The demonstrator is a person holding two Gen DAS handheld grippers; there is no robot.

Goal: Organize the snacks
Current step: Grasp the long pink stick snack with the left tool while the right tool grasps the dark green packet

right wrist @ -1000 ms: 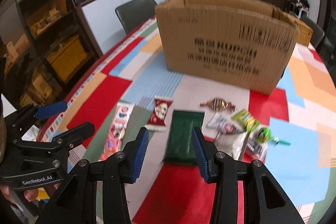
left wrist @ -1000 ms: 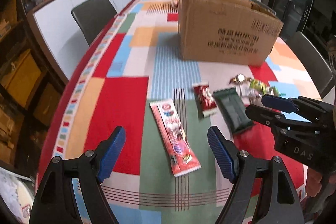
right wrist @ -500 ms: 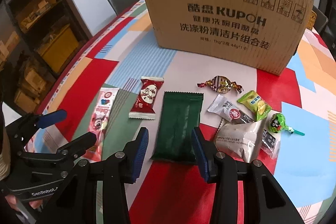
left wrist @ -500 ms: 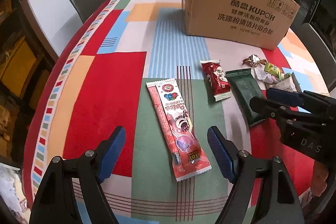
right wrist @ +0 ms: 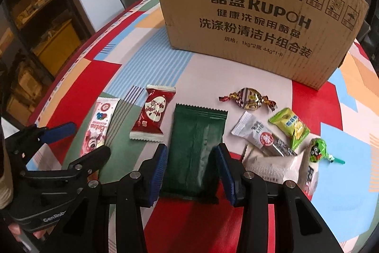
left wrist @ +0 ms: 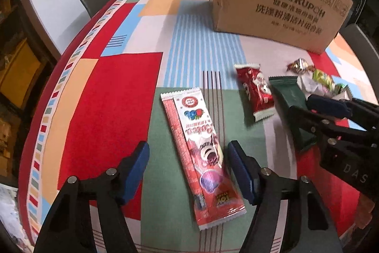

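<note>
As both grippers have dropped closer since 1 s ago, right gripper point(right wrist: 193, 168) gapes w/ green packet point(right wrist: 197, 148) between pads; left gripper point(left wrist: 188, 168) straddles pink strip point(left wrist: 201, 148), unclamped. Box point(right wrist: 248, 16) at 12 o'clock; grabs look imminent.

Nine snack packs lie on the counter, one of each kind: one long pink strip pack point(right wrist: 99, 127), one red pillow pack point(right wrist: 152, 115), one dark green flat pack point(right wrist: 194, 148), one gold twist-wrapped candy point(right wrist: 247, 98), one white-and-brown bar point(right wrist: 263, 134), one yellow-green sachet point(right wrist: 290, 126), one beige pouch point(right wrist: 272, 168), one green lollipop point(right wrist: 318, 152) and one small dark packet point(right wrist: 310, 174). One cardboard box point(right wrist: 255, 16) stands beyond them. Two claws show: the right claw point(right wrist: 193, 173) and the left claw point(left wrist: 188, 170).
</note>
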